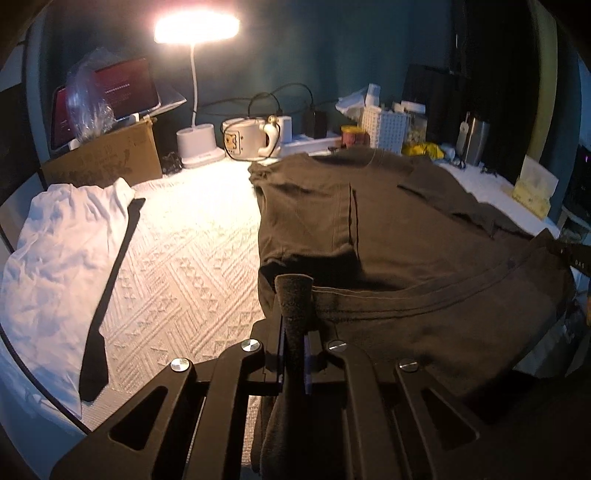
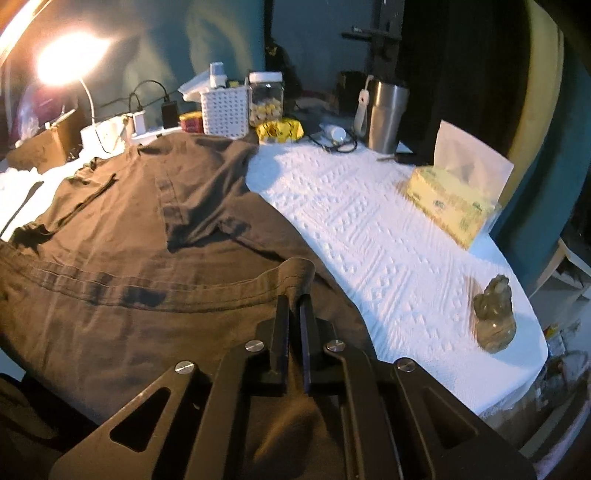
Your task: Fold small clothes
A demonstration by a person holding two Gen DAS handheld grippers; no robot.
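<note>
1. Grip state: left gripper (image 1: 294,291) is clamped on the near hem corner of the dark t-shirt (image 1: 406,229), at bottom centre of the left wrist view. Right gripper (image 2: 294,295) pinches the other hem corner, bottom centre of the right wrist view.
2. Shirt location: spread across the white textured table cover (image 1: 192,251), sleeves folded inward, collar at the far end near the clutter.
3. Step in hand, my read: carry the hem toward the collar. Lift both corners evenly, keep the hem taut between the hands, land it square on the shoulders, release only when flat.
4. Risk: uneven lift skews the fold.
5. Count: two grippers, one dark shirt, one white garment (image 1: 62,251) at left, unfolded, with a black strip along it.
6. Far edge: one lamp (image 1: 195,29), one tissue box (image 2: 448,206), one steel tumbler (image 2: 388,114).
</note>
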